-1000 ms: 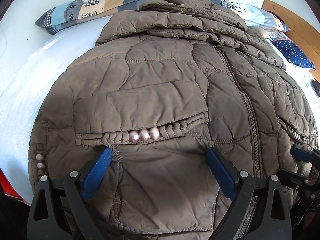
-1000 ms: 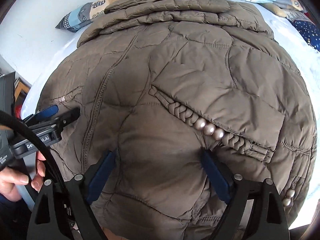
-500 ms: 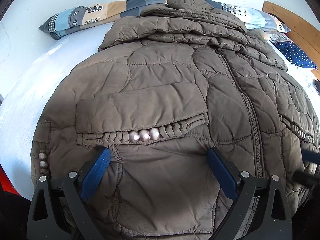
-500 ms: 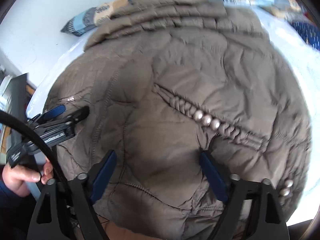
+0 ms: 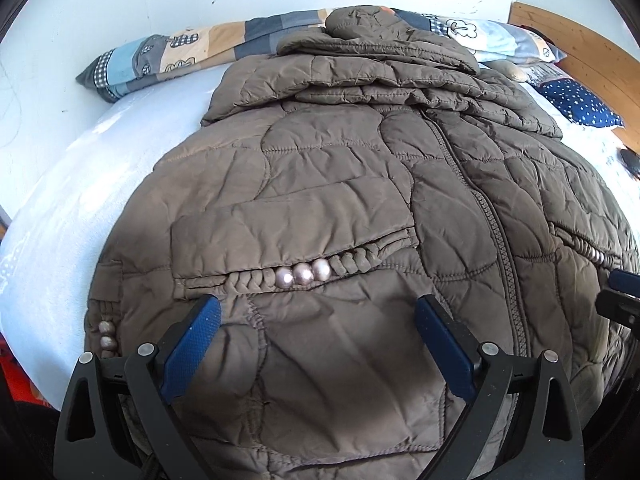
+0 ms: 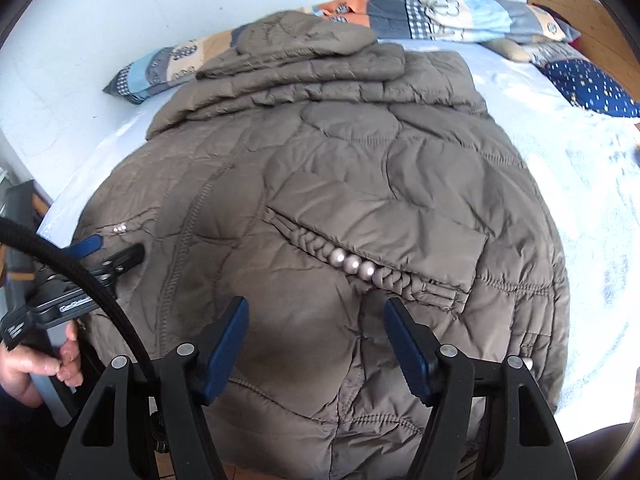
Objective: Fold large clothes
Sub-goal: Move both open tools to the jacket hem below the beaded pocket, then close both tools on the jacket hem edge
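A brown quilted jacket (image 5: 320,184) lies front up on the bed, zip (image 5: 490,216) shut, sleeves folded across its top. Each pocket flap has braided trim and pearl beads (image 5: 303,274). My left gripper (image 5: 318,312) stands open just above the hem, below the left pocket, pads clear of the cloth. It also shows in the right wrist view as the left gripper (image 6: 114,250), held by a hand (image 6: 36,364). My right gripper (image 6: 316,312) hovers over the hem below the other pocket's beads (image 6: 352,264). Its jaws are closing, with only flat cloth beneath them.
White sheet (image 6: 580,200) shows to the right of the jacket and sheet (image 5: 60,216) to its left. Patchwork pillows (image 5: 168,56) lie along the white wall, a navy starred pillow (image 5: 576,102) beside the wooden headboard (image 5: 592,52). A black cable (image 6: 80,276) crosses the right wrist view.
The right gripper's jaws have narrowed, and it has drawn back and up, so more sheet shows to the right. The left gripper has stayed open and almost still.
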Action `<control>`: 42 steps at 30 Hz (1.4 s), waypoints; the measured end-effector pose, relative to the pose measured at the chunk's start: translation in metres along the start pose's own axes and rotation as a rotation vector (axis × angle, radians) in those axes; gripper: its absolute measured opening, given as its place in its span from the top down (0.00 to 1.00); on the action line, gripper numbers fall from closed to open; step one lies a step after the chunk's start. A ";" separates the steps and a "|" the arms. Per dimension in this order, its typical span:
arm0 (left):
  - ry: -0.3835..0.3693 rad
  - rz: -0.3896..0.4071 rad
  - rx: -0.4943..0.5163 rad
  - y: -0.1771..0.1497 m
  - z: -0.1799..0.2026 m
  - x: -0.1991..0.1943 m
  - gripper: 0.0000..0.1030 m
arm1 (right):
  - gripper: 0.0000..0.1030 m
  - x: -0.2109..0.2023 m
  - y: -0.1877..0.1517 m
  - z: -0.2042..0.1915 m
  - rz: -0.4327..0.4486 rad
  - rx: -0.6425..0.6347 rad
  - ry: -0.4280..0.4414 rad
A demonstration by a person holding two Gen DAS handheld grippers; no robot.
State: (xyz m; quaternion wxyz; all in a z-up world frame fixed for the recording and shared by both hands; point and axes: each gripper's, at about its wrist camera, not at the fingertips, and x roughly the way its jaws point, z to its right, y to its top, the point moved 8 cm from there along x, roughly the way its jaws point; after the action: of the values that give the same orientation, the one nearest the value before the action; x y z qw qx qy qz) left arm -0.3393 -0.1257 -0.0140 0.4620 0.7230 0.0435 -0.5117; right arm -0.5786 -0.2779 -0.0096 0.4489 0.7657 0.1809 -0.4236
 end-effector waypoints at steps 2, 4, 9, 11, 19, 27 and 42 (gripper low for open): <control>0.008 0.009 0.010 0.000 -0.002 -0.001 0.06 | 0.28 0.008 0.001 -0.001 -0.017 -0.002 -0.008; 0.015 0.016 0.015 0.000 -0.005 -0.001 0.06 | 0.28 0.012 0.001 -0.003 -0.030 -0.013 -0.014; 0.019 0.017 0.012 0.000 -0.011 -0.003 0.06 | 0.29 0.010 0.001 -0.003 -0.022 -0.005 -0.012; 0.017 0.018 0.010 0.000 -0.012 -0.004 0.06 | 0.30 0.007 0.000 0.000 -0.017 -0.001 -0.018; 0.028 0.016 -0.024 -0.008 -0.030 -0.011 0.06 | 0.32 -0.009 -0.005 0.025 0.016 0.086 -0.029; 0.031 -0.001 -0.175 -0.007 -0.072 -0.022 0.06 | 0.32 -0.031 -0.006 0.043 0.065 0.169 -0.032; -0.161 -0.219 -0.613 -0.044 -0.183 -0.016 0.08 | 0.32 -0.077 -0.033 0.179 0.091 0.727 0.002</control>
State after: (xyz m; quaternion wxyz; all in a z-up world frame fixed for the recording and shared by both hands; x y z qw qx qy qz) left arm -0.2426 0.0361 -0.0195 0.6023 0.4987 0.2364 -0.5768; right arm -0.7312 -0.4029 -0.0071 0.1655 0.8830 -0.0155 -0.4390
